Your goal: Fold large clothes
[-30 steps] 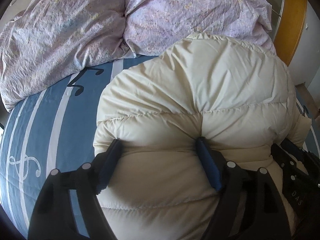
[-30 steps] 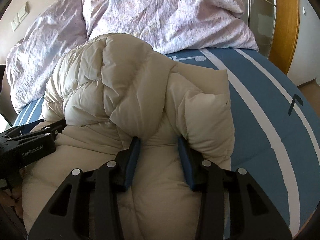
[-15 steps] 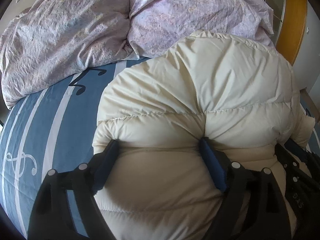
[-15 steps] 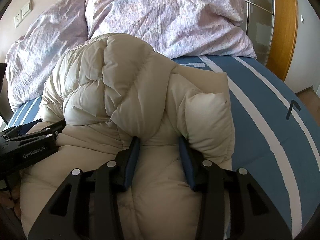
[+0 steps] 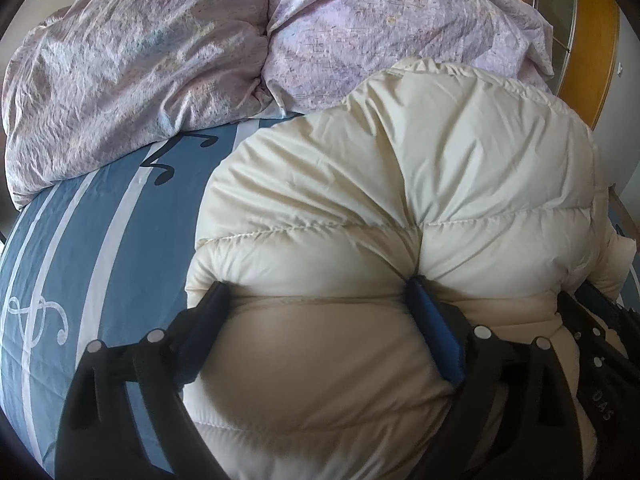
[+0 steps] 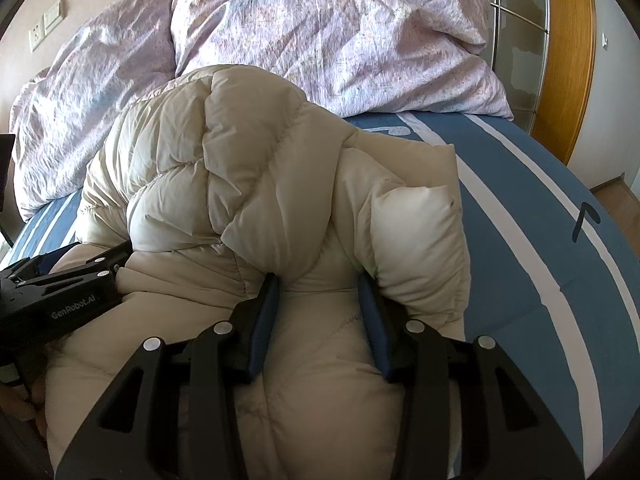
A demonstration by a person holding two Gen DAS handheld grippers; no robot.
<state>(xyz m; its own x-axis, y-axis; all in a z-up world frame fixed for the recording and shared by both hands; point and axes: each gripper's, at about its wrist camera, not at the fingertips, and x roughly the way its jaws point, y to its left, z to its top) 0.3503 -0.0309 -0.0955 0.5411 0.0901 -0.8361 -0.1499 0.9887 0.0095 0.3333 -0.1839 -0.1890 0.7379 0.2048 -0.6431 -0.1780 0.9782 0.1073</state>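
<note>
Left wrist view: the left gripper (image 5: 316, 296), jaws just widening, straddles a bulge of the cream puffer jacket (image 5: 400, 208). The right gripper (image 6: 318, 288) pinches a jacket fold. The jacket lies on a blue striped bedsheet (image 6: 540, 240) before lilac pillows (image 5: 160, 60).

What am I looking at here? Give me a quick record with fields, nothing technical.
Garment: cream puffer jacket, bunched on the bed
Surface: blue striped sheet with music-note print
Behind: crumpled lilac duvet
Left gripper: jaws wide, just been opening, jacket bulging between them
Right gripper: closed on a jacket fold
</note>
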